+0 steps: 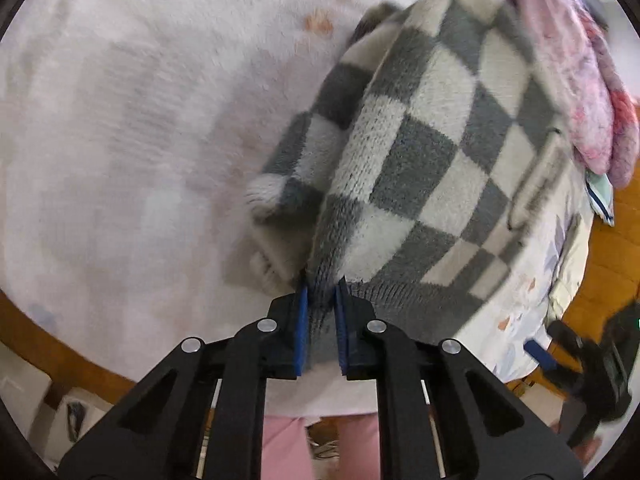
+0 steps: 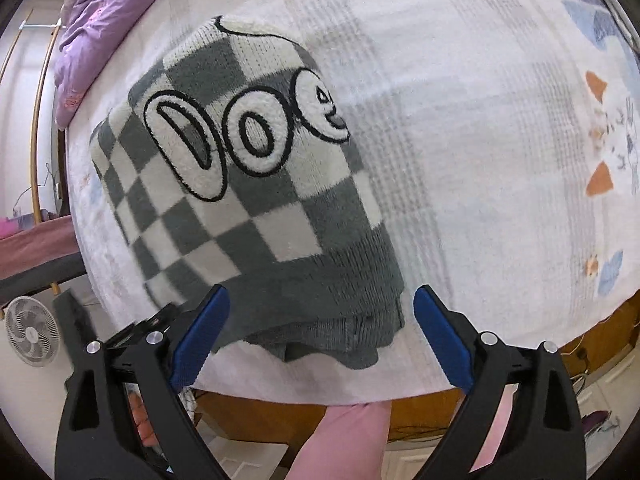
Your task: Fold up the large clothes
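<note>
Left tool (image 1: 322, 296) is pinching the ribbed hem of the grey-and-cream checkered knit sweater (image 1: 432, 152), which lies on the white bed (image 1: 120, 140); right tool (image 2: 320, 312) is spread wide over the hem.

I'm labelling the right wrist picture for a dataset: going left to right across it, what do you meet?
White fan → purple quilt → checkered sweater with its "DOG" lettering → bare white bedspread → orange and blue printed shapes at the right edge.
</note>
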A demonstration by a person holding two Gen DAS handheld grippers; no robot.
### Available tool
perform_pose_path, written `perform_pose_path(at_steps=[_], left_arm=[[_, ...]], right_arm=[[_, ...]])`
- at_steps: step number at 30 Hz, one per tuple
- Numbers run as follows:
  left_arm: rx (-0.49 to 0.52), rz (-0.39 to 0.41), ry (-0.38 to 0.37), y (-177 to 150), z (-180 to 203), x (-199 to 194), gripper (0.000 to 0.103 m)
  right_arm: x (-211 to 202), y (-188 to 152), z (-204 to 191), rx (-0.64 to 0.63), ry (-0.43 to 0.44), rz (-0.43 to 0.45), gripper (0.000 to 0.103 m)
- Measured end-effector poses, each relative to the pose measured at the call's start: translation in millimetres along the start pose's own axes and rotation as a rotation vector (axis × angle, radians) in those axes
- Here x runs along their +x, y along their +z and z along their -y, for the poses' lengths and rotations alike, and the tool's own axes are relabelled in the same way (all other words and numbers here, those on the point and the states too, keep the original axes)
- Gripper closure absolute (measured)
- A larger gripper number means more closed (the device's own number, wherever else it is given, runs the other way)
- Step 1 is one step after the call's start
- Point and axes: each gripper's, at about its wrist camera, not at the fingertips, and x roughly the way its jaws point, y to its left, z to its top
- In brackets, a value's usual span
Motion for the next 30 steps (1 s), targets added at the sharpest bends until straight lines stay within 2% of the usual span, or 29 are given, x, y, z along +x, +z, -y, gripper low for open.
perform_pose_path(at_steps=[2, 4, 7, 9, 10, 11, 13, 14, 15, 16, 17, 18, 21, 22, 24, 27, 29, 30], left_arm=[[0.055, 0.018, 0.022, -6.2, 3.3, -16.9, 0.091], [0.135, 0.036, 0.084, -8.2, 9.7, -24.0, 0.091], [0.122, -0.004, 0.126, 4.6, 1.9, -3.4, 0.091], [0.129, -0.044, 0.183, 22.2, 0.6, 24.8, 0.091], [0.147, -0.049, 0.216, 29.8, 2.1, 35.6, 0.091], [0.166, -0.052, 0.242, 35.5, 4.5, 42.7, 0.09], [0.215, -0.059, 0.295, 43.7, 9.9, 56.1, 0.09], [0.228, -0.06, 0.306, 45.4, 10.2, 59.5, 0.09], [0.228, -0.061, 0.302, 45.8, 8.8, 60.2, 0.09], [0.226, -0.056, 0.293, 45.2, 7.1, 59.4, 0.09], [0.229, -0.052, 0.287, 44.3, 6.5, 58.7, 0.09], [0.241, -0.044, 0.286, 42.8, 6.1, 58.5, 0.09], [0.278, -0.026, 0.319, 34.2, 2.0, 65.1, 0.089], [0.279, -0.017, 0.333, 35.4, 0.4, 67.7, 0.089], [0.234, -0.011, 0.326, 41.2, -6.2, 69.4, 0.089], [0.193, -0.019, 0.312, 48.3, -9.5, 70.8, 0.087], [0.228, -0.05, 0.348, 48.2, -5.2, 69.9, 0.084], [0.252, -0.07, 0.363, 48.2, -2.4, 65.0, 0.08]], right_arm=[[-1.8, 0.3, -8.3, -0.011, 0.017, -0.003, 0.013], [-3.0, 3.2, -12.8, -0.019, 0.016, -0.005, 0.013], [-2.0, 7.0, -24.6, -0.043, 0.044, 0.005, 0.013], [2.2, 13.2, -32.9, -0.078, 0.036, 0.005, 0.013], [2.7, 17.2, -38.6, -0.098, 0.027, 0.008, 0.017], [-0.6, 23.5, -47.0, -0.136, 0.024, 0.032, 0.023], [-10.5, 35.9, -63.5, -0.216, 0.033, 0.089, 0.056], [-15.3, 48.2, -77.8, -0.28, 0.018, 0.125, 0.063], [-16.8, 58.9, -88.1, -0.317, -0.002, 0.151, 0.074], [-16.7, 73.0, -99.4, -0.339, -0.011, 0.176, 0.077], [-12.5, 87.9, -109.9, -0.352, 0.006, 0.18, 0.078], [0.5, 106.9, -122.1, -0.364, 0.015, 0.149, 0.08], [68.0, 158.8, -132.8, -0.295, -0.098, 0.028, 0.086], [92.8, 171.4, -130.0, -0.275, -0.104, 0.001, 0.089], [116.6, 188.7, -123.6, -0.17, -0.036, -0.017, 0.093], [121.3, 187.3, -148.0, -0.249, -0.155, -0.006, 0.093], [111.1, 180.9, -148.0, -0.217, -0.154, -0.014, 0.091], [102.0, 177.5, -147.1, -0.204, -0.134, -0.023, 0.086]])
